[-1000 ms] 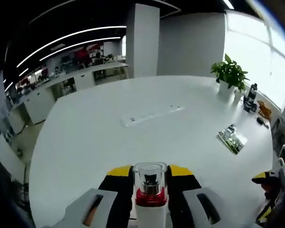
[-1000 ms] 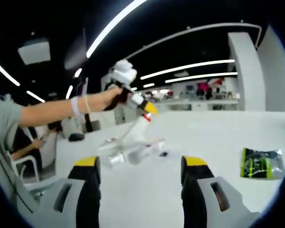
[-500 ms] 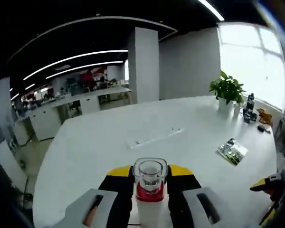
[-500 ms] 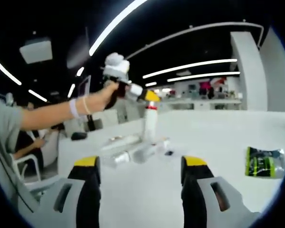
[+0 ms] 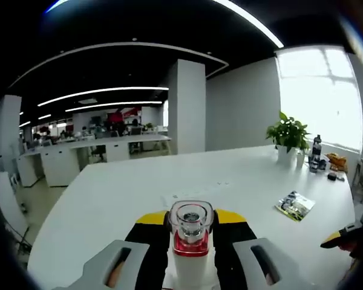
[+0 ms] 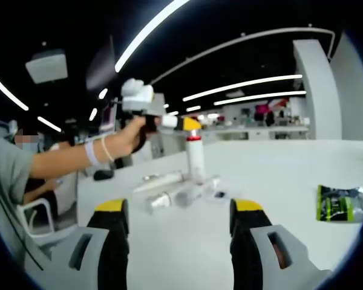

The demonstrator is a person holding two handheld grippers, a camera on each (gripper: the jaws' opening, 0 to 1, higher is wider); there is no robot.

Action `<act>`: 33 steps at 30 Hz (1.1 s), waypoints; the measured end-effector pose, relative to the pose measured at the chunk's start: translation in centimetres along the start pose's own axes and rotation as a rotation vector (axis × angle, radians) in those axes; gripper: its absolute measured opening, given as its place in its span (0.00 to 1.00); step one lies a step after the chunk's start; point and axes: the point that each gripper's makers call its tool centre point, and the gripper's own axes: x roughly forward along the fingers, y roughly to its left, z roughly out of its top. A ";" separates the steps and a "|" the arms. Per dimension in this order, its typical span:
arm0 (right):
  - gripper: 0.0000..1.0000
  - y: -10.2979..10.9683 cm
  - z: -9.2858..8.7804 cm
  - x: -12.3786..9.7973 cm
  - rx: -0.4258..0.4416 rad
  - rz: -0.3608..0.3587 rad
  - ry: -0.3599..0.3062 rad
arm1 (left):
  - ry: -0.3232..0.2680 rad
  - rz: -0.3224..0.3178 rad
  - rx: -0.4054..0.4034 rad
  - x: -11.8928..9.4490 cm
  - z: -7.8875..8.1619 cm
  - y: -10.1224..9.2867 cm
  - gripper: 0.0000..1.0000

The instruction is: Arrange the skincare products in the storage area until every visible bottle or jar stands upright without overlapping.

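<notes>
On the white table (image 6: 302, 181): an upright white bottle (image 6: 195, 158) with a red collar and clear cap stands at the far left part of the tabletop, seen in the right gripper view.
Left gripper (image 6: 190, 124): its yellow-tipped jaws are closed on the bottle's neck just under the cap; the person's hand (image 6: 130, 134) grips the handle, a band on the wrist.
Same bottle, left gripper view: the bottle's clear cap (image 5: 191, 219) and red collar rise between the two jaws at the bottom centre, both jaws pressed to its sides.
Lying products: three slim tubes or bottles lie on their sides at the foot of the standing bottle, namely a white tube (image 6: 159, 180) nearest the hand, a clear bottle (image 6: 199, 189) to its right, and another pale tube (image 6: 163, 199) closest to the camera. They lie close together; I cannot tell whether they touch.
Right gripper (image 6: 179, 241): jaws spread well apart with nothing between them, held back from the cluster of products.
Green packet (image 6: 342, 203): flat on the table, well apart from the products, to the right.
Far side of table, left gripper view: a potted plant (image 5: 288, 138) and a dark bottle (image 5: 315, 154) near the window; a power strip (image 5: 196, 191) lies mid-table.
</notes>
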 end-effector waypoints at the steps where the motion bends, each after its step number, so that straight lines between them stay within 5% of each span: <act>1: 0.66 0.0 0.0 0.0 0.001 0.000 0.000 | -0.023 -0.003 0.004 0.1 -0.1 -0.1 0.27; 5: 0.66 0.0 -0.3 0.0 0.015 -0.003 0.004 | -0.128 -0.030 0.007 0.2 0.1 -0.3 0.28; 9: 0.66 0.0 -0.5 -0.2 0.023 -0.006 0.006 | -0.129 -0.041 0.032 0.4 -0.4 -0.4 0.32; 23: 0.65 1.0 -1.5 -1.2 0.066 0.003 -0.003 | 0.024 0.012 0.111 1.5 -6.1 0.3 0.32; 33: 0.65 1.5 -0.8 -0.8 0.068 0.015 -0.034 | -0.003 0.053 0.058 2.7 -5.8 0.7 0.29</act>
